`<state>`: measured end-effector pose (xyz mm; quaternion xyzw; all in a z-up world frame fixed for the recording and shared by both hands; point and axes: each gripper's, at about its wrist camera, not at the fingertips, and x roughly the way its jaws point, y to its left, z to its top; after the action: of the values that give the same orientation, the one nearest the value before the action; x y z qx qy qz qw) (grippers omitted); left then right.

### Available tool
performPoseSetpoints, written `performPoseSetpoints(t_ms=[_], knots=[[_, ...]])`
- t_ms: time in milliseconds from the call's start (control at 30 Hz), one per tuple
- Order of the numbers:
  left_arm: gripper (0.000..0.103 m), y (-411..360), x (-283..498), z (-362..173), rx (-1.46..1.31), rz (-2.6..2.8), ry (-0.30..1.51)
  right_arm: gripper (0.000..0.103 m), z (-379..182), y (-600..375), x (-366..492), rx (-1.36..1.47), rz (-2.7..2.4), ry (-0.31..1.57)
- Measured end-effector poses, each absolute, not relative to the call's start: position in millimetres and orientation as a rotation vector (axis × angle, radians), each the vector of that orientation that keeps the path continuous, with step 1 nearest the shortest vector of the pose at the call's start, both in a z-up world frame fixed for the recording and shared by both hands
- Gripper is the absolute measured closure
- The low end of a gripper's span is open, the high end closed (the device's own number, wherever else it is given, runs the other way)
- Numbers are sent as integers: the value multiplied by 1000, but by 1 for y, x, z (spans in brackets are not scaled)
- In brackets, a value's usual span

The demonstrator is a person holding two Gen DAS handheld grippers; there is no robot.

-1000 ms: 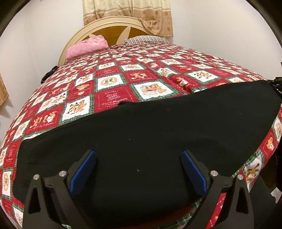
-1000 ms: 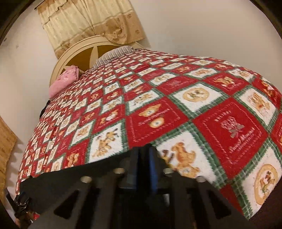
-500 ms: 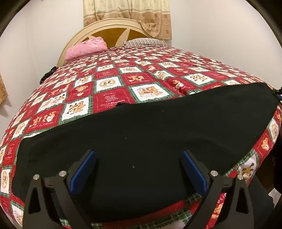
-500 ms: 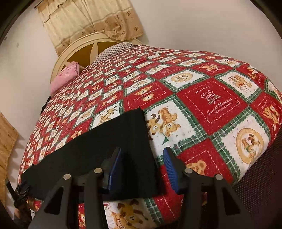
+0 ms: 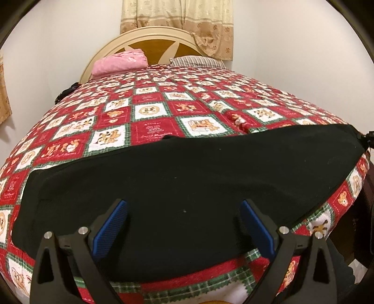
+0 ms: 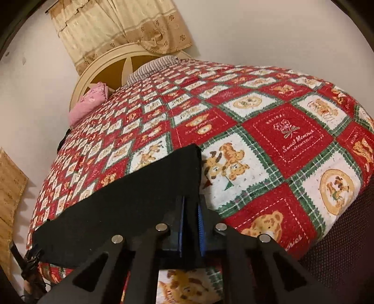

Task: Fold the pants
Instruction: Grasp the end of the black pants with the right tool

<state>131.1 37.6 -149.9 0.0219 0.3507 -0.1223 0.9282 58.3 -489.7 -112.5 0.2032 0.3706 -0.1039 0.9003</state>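
Black pants (image 5: 187,177) lie flat across the near edge of a bed with a red, white and green patchwork bedspread (image 5: 152,112). My left gripper (image 5: 184,205) hovers just above the middle of the pants, open, with nothing between its blue pads. In the right wrist view the narrow end of the pants (image 6: 131,198) reaches in from the left. My right gripper (image 6: 190,205) is at that end, its jaws closing, the blue pads pressed together on the black fabric near its corner.
A pink pillow (image 5: 119,62) and a striped pillow (image 5: 196,62) lie at the headboard (image 5: 152,44), under a beige curtain (image 5: 177,21). Walls close in on both sides. A dark mesh surface (image 6: 339,257) sits off the bed's near right corner.
The right gripper let go of the pants and opened over their end half a second ago, then shut on the end's edge again. The left gripper stayed open in place.
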Motion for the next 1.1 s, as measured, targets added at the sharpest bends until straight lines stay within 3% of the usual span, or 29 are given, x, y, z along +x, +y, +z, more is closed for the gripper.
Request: performPoseSetpoints(t_ms=[633,1100], knots=[[3,60,124,-148,-33,-253,696,94,-37,-336,85,234,36,661],[3,57,124,-143,-48,-315,696,94,-66,-210,129,117,296,745]])
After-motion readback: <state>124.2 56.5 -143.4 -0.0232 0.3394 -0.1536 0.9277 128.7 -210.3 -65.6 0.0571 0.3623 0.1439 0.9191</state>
